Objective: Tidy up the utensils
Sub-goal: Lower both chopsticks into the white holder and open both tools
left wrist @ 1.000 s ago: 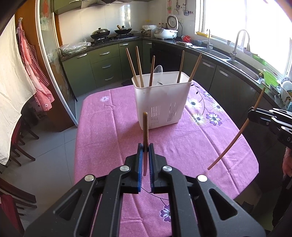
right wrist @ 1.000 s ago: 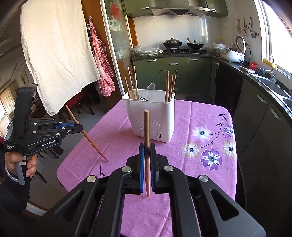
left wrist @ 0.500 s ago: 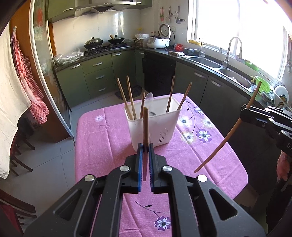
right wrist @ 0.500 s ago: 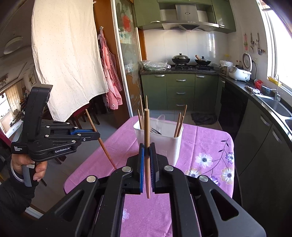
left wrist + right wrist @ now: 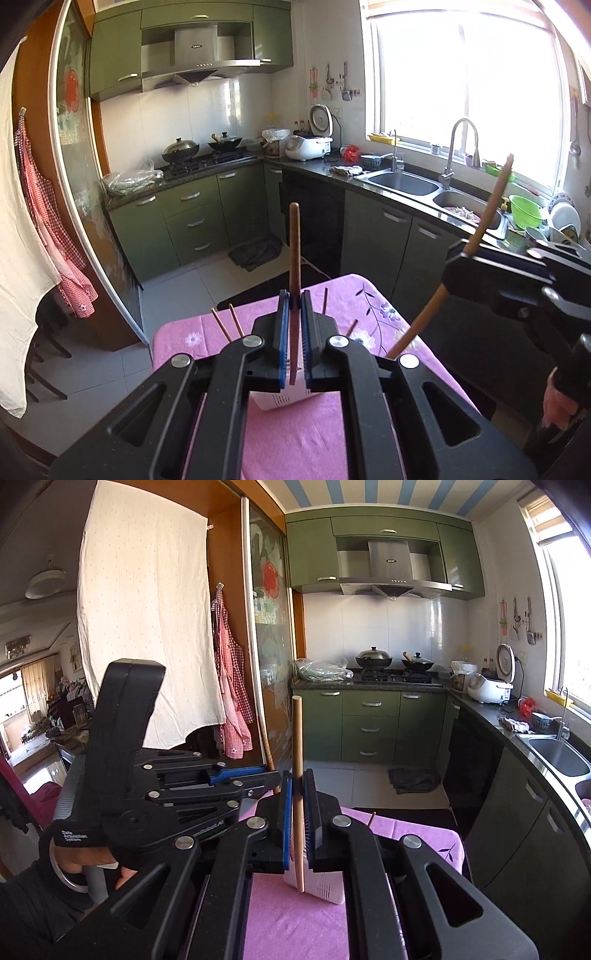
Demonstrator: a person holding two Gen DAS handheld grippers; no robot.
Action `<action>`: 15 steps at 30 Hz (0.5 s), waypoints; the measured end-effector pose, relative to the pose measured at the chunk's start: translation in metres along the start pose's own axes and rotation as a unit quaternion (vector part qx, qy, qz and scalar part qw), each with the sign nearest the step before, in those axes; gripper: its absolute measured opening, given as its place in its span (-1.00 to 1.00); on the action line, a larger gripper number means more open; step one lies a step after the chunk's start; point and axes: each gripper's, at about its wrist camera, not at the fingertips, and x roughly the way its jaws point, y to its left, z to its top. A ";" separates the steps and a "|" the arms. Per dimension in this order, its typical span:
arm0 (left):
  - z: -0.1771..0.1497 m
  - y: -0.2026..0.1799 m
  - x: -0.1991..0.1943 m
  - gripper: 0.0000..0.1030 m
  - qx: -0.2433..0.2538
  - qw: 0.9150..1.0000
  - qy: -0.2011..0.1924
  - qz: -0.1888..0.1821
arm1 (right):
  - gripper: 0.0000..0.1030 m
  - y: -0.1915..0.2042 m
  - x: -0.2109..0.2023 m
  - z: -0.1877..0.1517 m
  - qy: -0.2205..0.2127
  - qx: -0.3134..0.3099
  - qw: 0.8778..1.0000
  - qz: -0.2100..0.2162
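Chopsticks point(image 5: 232, 322): several already in white holder point(image 5: 280, 400); left hand-held gripper point(image 5: 294, 334) and right hand-held gripper point(image 5: 298, 814) each clamp one, unplaced.

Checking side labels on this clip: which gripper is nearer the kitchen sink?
Right. The right gripper is on the sink side of the table; the left gripper is farther off, toward the hanging apron. Each grips a chopstick.

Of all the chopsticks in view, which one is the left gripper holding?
The darker brown chopstick clamped upright in the left gripper. The right gripper grips a paler one, and the rest stand in the white holder.
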 end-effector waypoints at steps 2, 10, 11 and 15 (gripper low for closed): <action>0.006 0.006 0.010 -0.88 -0.011 1.000 -0.005 0.008 | -0.87 -0.003 0.003 0.004 -0.004 0.002 1.000 -0.001; -0.002 0.030 0.054 -0.88 -0.043 0.998 0.023 0.028 | -0.87 -0.017 0.028 0.015 -0.005 0.009 1.000 -0.002; -0.005 0.031 0.060 -0.88 -0.043 0.998 0.031 0.029 | -0.87 -0.019 0.032 0.016 -0.004 0.011 1.000 -0.002; -0.023 0.030 0.076 -0.88 -0.042 0.997 0.063 0.021 | -0.87 -0.026 0.044 0.017 -0.001 0.019 1.000 -0.005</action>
